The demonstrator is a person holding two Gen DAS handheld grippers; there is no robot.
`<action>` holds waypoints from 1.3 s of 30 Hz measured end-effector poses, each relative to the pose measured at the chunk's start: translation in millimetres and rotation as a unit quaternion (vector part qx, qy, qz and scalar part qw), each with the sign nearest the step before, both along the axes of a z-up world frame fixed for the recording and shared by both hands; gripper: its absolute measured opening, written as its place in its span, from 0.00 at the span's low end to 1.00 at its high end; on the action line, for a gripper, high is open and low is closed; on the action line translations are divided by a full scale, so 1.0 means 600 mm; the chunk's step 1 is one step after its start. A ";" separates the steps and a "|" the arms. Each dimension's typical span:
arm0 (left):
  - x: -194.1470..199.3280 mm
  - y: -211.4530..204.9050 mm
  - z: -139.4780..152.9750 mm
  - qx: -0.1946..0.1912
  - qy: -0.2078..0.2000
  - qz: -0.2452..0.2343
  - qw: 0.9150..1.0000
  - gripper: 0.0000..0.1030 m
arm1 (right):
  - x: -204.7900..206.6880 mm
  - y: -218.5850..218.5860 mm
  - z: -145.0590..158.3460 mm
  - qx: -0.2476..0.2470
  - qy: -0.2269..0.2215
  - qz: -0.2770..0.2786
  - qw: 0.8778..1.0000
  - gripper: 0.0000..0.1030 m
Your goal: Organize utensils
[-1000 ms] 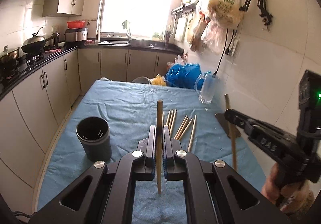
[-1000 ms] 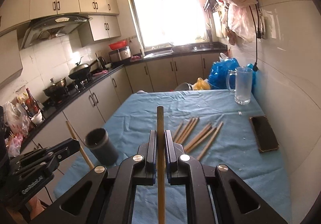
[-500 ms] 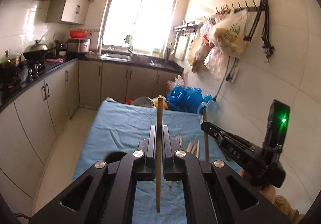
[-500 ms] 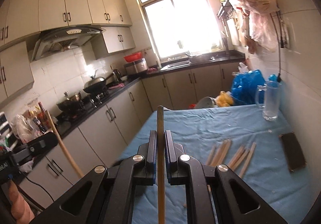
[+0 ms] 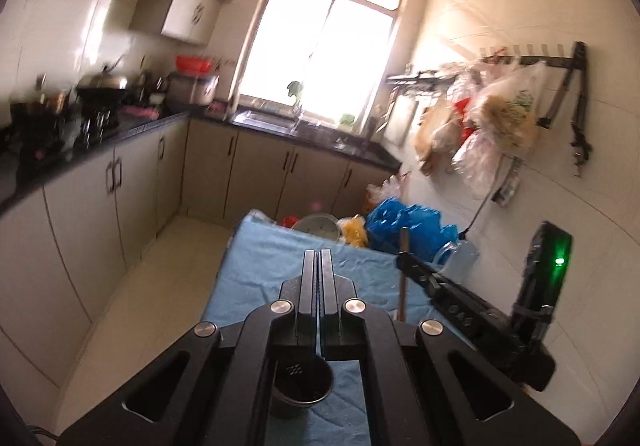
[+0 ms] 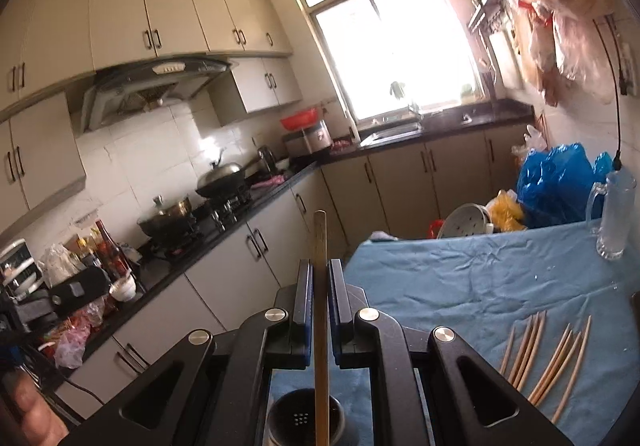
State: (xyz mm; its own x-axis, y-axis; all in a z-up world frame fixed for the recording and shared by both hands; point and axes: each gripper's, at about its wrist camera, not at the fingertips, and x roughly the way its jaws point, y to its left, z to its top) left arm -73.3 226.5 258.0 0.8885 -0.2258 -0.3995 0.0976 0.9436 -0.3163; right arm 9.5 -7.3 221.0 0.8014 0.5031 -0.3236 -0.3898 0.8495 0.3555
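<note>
My right gripper (image 6: 319, 286) clamps chopstick (image 6: 320, 310) upright, lower end hanging over open mouth of dark holder (image 6: 306, 422) directly beneath; vertical grip suits straight drop in. My left gripper (image 5: 319, 278) fully closed, nothing between pads, parked above same holder. Remaining chopsticks (image 6: 548, 358) lie loose on blue cloth (image 6: 460, 278), well to right. Next, I judge: lower, release.

left wrist: faces window, above table (image 5: 256, 266) | right wrist: same | shared: holder (image 5: 302, 386)
</note>
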 end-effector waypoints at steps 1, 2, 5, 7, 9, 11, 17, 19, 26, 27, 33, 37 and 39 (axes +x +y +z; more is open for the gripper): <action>0.005 0.005 -0.011 -0.001 0.004 0.006 1.000 0.00 | 0.006 0.002 -0.008 -0.004 0.006 0.002 1.000 0.07; 0.011 0.015 -0.032 0.004 0.007 0.019 1.000 0.00 | 0.011 0.002 -0.016 -0.008 0.012 0.004 1.000 0.07; 0.027 0.041 -0.089 0.011 0.032 0.041 0.999 0.08 | 0.026 0.002 -0.046 -0.009 0.030 0.010 0.999 0.07; 0.042 0.060 -0.142 -0.011 0.080 0.045 0.996 0.12 | 0.028 -0.007 -0.054 0.008 0.033 0.017 0.999 0.07; 0.049 0.074 -0.184 -0.028 0.117 0.051 0.991 0.12 | 0.031 -0.003 -0.055 0.023 0.029 0.033 0.999 0.07; 0.056 0.080 -0.229 -0.033 0.153 0.059 0.986 0.12 | 0.032 0.004 -0.052 0.031 0.017 0.039 0.999 0.07; 0.098 0.078 -0.321 -0.022 0.240 0.070 0.968 0.28 | 0.051 0.030 -0.027 0.054 -0.010 0.036 0.998 0.07; 0.110 0.073 -0.342 -0.022 0.262 0.068 0.962 0.32 | 0.051 0.033 -0.019 0.055 -0.016 0.037 0.998 0.07; 0.139 0.042 -0.390 0.005 0.313 0.073 0.947 0.16 | 0.052 0.040 -0.021 0.041 -0.017 0.040 0.998 0.07; 0.141 0.040 -0.393 0.012 0.315 0.074 0.946 0.07 | 0.052 0.039 -0.023 0.040 -0.015 0.039 0.998 0.07; 0.110 0.062 -0.377 -0.027 0.277 0.078 0.957 0.05 | 0.052 0.029 -0.030 0.040 -0.008 0.033 0.999 0.07; 0.051 0.078 -0.302 -0.055 0.202 0.078 0.975 0.05 | 0.049 0.017 -0.028 0.051 -0.008 0.027 0.998 0.07; 0.029 0.079 -0.262 -0.060 0.165 0.076 0.981 0.05 | 0.045 0.013 -0.020 0.055 -0.015 0.025 0.998 0.07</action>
State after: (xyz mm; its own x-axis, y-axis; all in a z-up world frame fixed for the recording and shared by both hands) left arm -55.9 273.9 101.1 0.7421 -0.1637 -0.6500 -0.1684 0.8931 -0.4172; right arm 36.4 0.4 209.2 0.7823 0.5744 -0.2411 -0.4432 0.7851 0.4326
